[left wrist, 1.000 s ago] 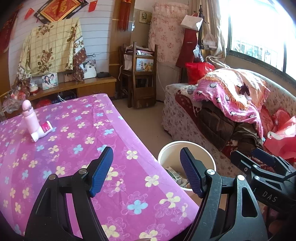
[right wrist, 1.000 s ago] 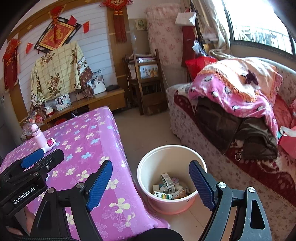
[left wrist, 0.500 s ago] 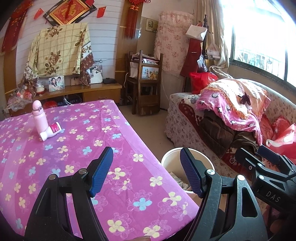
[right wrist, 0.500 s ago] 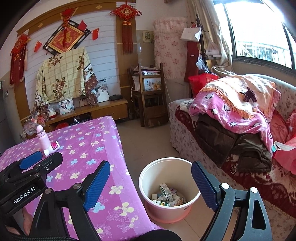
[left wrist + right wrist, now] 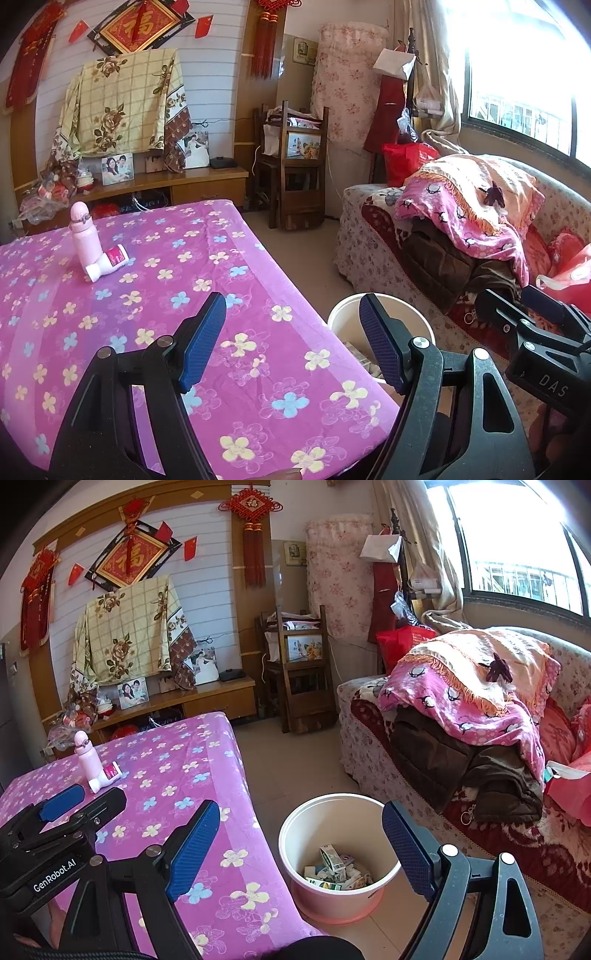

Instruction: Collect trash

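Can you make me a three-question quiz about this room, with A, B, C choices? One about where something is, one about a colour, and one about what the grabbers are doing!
1. Where does the bucket stand?
A. on the floor beside the table
B. on the sofa
C. on the table

2. What colour is the tablecloth?
A. green with stripes
B. plain white
C. purple-pink with flowers

3. What is the right hand-held gripper holding?
A. a carton
B. nothing, it is open
C. the pink bottle

Answers:
1 A: it sits on the tiled floor by the table's corner, with trash inside.
2 C: flowers cover the purple-pink cloth.
3 B: nothing lies between its blue pads; the pink bottle stands on the table.
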`<action>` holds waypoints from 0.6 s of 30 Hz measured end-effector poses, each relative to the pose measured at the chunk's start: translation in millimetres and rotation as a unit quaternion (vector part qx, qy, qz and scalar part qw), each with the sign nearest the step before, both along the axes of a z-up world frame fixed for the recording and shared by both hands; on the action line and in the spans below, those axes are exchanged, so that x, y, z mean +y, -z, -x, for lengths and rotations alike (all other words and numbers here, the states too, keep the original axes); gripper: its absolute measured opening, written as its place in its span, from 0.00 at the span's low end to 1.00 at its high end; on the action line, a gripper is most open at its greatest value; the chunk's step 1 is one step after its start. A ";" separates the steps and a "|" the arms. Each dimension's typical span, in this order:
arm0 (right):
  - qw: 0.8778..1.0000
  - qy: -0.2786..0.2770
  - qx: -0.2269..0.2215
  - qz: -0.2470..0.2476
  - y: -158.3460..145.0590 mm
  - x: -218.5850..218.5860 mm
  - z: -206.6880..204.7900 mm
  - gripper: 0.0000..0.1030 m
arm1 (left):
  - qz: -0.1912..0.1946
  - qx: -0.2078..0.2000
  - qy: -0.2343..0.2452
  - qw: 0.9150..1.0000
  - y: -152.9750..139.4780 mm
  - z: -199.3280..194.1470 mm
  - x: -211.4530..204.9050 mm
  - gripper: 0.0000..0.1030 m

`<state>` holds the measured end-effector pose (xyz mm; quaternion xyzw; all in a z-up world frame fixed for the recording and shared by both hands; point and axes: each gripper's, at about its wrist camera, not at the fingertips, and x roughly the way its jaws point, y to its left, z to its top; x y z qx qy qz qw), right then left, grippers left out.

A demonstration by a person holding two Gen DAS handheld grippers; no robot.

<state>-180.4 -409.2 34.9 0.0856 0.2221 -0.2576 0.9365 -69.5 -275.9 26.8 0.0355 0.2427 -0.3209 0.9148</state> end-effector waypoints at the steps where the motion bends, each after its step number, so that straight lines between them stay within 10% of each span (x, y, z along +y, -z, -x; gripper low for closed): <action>1: 1.000 0.000 0.000 -0.001 -0.1 0.0 0.0 0.85 | 0.000 -0.001 0.000 1.000 -0.2 -0.4 0.4 0.72; 18: 1.000 -0.002 0.003 -0.003 1.6 0.1 -2.4 0.85 | -0.008 -0.003 -0.004 1.000 2.6 -3.4 -0.5 0.72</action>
